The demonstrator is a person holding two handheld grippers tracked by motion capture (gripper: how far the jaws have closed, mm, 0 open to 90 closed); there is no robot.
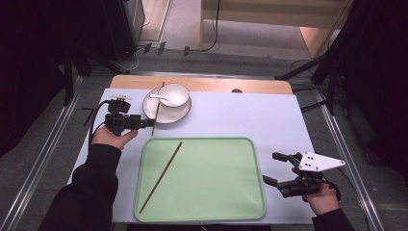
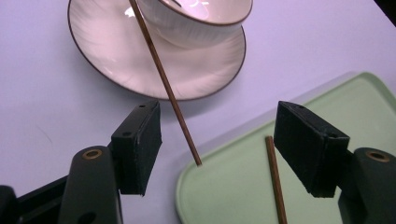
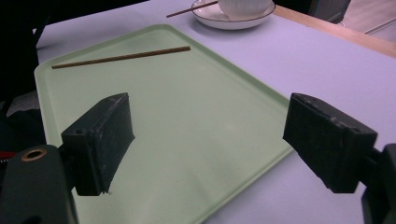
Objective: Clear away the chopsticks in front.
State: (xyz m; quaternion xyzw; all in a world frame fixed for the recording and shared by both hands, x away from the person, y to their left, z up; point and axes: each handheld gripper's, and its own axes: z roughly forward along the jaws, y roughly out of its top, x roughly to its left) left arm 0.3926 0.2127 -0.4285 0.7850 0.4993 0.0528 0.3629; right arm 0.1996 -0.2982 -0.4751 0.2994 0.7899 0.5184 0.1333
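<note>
Up close, left hand-held gripper straddles plate-propped chopstick.

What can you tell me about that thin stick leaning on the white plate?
It is a slim, dark brown chopstick, seemingly wood or bamboo, straight and plain. Its upper part rests across the plate rim beside the bowl; its lower tip points toward the green tray corner. The left gripper sits close with open jaws, not touching it.
</note>
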